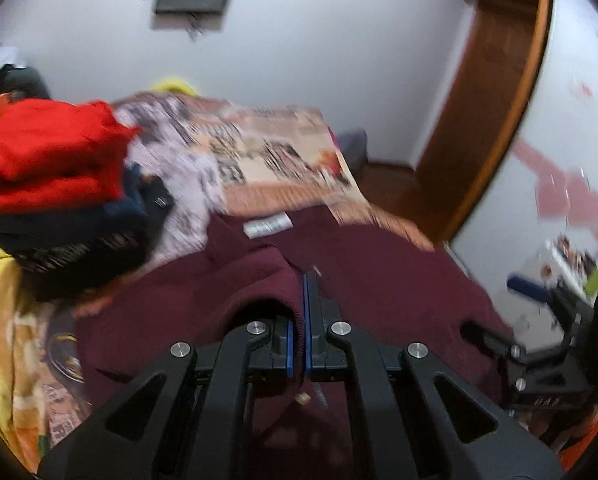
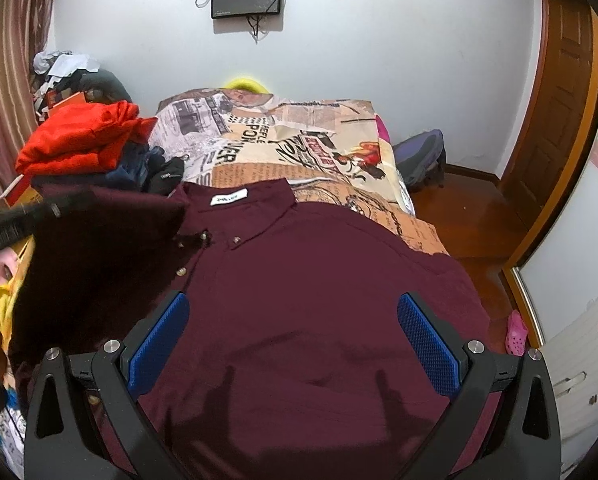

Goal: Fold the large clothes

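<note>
your left tongs (image 1: 299, 300) are pinching a fold of the maroon shirt (image 2: 299, 300) between their blue pads, holding that edge lifted off the bed (image 2: 419, 232). your right tongs (image 2: 293, 344) are hanging wide apart over the middle of the shirt, gripping nothing. the shirt is lying spread across the near end of the bed, collar and white label (image 2: 229, 199) pointing away from you, its left side raised as a dark flap. beyond it a newspaper-print cover (image 2: 299, 140) is showing. a stack of clothes topped by a red garment (image 2: 83, 136) is sitting at the far left.
</note>
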`<action>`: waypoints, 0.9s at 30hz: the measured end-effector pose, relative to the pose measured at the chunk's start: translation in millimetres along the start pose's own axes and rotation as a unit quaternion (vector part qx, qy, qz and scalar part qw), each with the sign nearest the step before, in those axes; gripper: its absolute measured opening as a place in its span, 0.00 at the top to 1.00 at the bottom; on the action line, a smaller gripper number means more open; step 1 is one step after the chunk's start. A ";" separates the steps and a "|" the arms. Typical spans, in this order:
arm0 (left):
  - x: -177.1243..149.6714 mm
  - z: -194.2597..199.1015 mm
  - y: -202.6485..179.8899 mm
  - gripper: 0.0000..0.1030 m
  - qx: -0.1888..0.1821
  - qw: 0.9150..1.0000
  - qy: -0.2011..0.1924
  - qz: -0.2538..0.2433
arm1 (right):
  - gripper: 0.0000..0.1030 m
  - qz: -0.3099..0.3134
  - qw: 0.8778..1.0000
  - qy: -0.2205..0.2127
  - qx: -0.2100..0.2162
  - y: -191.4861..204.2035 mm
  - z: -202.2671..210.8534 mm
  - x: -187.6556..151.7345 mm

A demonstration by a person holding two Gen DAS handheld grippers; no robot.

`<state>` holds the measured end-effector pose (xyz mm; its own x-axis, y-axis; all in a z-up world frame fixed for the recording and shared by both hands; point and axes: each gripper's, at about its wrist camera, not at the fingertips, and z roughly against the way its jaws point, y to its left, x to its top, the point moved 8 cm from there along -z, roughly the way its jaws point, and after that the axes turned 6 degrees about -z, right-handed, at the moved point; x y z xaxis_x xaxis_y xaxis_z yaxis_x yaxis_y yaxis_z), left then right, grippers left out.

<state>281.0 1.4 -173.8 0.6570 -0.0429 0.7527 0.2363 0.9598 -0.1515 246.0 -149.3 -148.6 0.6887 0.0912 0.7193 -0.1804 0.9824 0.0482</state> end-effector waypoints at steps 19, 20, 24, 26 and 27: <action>-85.6 -37.6 -58.2 0.69 -0.023 0.988 0.148 -0.043 | 0.00 0.006 1.000 0.018 -0.014 -11.8 1.4 -11.4; -84.6 -33.6 -56.1 0.62 -0.015 0.989 0.143 -0.045 | 0.00 0.008 1.000 0.016 -0.013 -10.8 2.6 -10.2; -77.5 -14.0 -46.9 0.48 -0.005 0.991 0.126 -0.038 | 0.00 0.014 1.000 0.009 -0.006 -3.1 4.3 -5.3; -73.6 -0.8 -39.9 0.46 0.002 0.993 0.116 -0.034 | 0.00 0.019 1.000 0.007 0.000 3.2 4.5 -2.5; -70.3 4.3 -35.1 0.43 0.011 0.993 0.110 -0.034 | 0.00 0.022 1.000 0.006 0.002 6.5 4.0 -1.4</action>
<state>223.4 -28.1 -218.7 0.7807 -0.1648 0.6028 0.2714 0.9583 -0.0895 241.0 -143.8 -146.6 0.6888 0.1364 0.7120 -0.2137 0.9767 0.0197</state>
